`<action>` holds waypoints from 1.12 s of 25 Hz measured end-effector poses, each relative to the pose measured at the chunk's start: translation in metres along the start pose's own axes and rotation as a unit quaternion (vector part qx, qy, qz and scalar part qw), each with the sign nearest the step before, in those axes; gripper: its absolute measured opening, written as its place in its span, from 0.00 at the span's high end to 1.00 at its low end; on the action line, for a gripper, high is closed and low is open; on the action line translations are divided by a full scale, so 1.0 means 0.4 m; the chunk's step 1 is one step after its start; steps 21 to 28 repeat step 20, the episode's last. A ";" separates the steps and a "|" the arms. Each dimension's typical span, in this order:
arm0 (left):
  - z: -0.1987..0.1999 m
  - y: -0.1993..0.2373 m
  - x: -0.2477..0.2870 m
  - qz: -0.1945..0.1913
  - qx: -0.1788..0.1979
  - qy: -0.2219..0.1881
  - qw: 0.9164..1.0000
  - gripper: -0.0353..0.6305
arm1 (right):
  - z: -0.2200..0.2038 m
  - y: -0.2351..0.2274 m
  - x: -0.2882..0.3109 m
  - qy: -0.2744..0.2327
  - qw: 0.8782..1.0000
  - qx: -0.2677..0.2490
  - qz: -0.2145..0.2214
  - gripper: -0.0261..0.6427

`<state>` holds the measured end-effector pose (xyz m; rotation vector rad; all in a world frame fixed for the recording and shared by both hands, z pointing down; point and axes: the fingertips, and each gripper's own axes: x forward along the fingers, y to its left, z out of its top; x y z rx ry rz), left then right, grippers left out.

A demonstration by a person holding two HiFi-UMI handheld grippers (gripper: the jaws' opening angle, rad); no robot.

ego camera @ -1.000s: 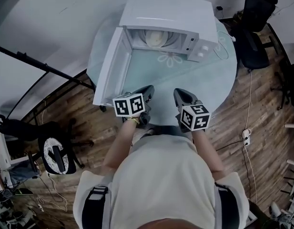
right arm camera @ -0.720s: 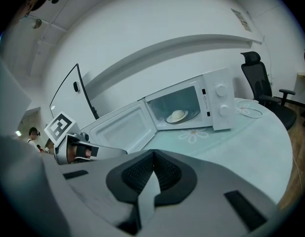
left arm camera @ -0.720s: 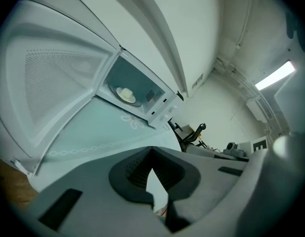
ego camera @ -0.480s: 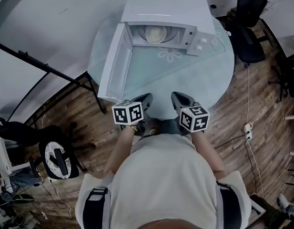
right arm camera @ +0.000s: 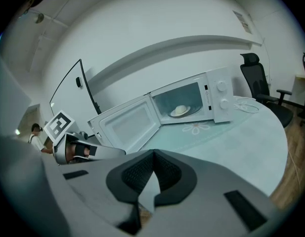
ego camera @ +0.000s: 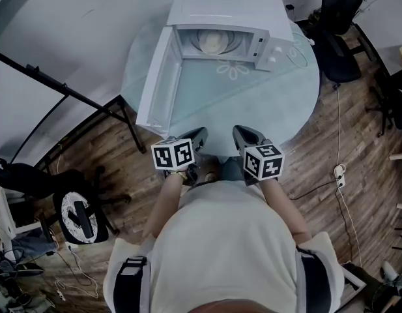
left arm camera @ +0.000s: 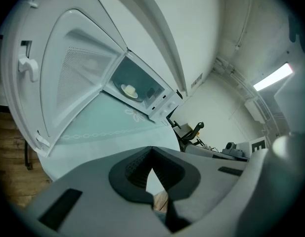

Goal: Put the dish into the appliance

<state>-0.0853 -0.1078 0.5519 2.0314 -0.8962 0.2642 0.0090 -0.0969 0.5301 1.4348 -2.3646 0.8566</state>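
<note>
The white microwave (ego camera: pixel 227 8) stands at the far side of the round glass table (ego camera: pixel 285 103), its door (ego camera: pixel 158 87) swung wide open to the left. A pale dish (ego camera: pixel 214 42) rests inside on the turntable; it also shows as the dish (left arm camera: pixel 129 89) and the dish (right arm camera: pixel 181 110) in the two gripper views. My left gripper (ego camera: pixel 202 133) and right gripper (ego camera: pixel 238 130) hover side by side over the table's near edge, well short of the microwave. Both are shut, with nothing between their jaws. The right gripper view also catches the left gripper (right arm camera: pixel 80 149) at its left.
Black office chairs (ego camera: pixel 341 18) stand beyond the table at the right. A black stand's bar (ego camera: pixel 57 90) slants across the left. A cable (ego camera: pixel 303 44) lies on the table beside the microwave. A round stool (ego camera: pixel 77 214) and a power strip (ego camera: pixel 337 175) sit on the wooden floor.
Both grippers have drawn back a little toward my body, so the microwave sits farther from them. Their jaws stayed shut and the dish has not moved.
</note>
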 end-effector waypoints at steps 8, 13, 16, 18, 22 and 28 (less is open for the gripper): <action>-0.018 -0.009 -0.012 -0.007 0.000 0.002 1.000 0.93 | -0.019 0.023 -0.005 0.001 1.000 0.007 0.013 0.95; -0.024 -0.019 -0.015 -0.010 -0.004 0.002 1.000 0.93 | -0.019 0.030 -0.009 0.001 1.000 0.005 0.017 0.95; -0.028 -0.019 -0.017 -0.009 -0.001 0.003 1.000 0.93 | -0.021 0.031 -0.010 0.001 1.000 0.003 0.017 0.95; -0.032 -0.017 -0.019 -0.009 -0.001 0.003 1.000 0.93 | -0.022 0.031 -0.009 0.002 1.000 0.002 0.017 0.95; -0.035 -0.016 -0.022 -0.009 -0.003 0.002 1.000 0.93 | -0.024 0.032 -0.009 0.004 1.000 0.001 0.018 0.95; -0.035 -0.016 -0.022 -0.009 -0.003 0.002 1.000 0.93 | -0.024 0.032 -0.009 0.004 1.000 0.001 0.018 0.95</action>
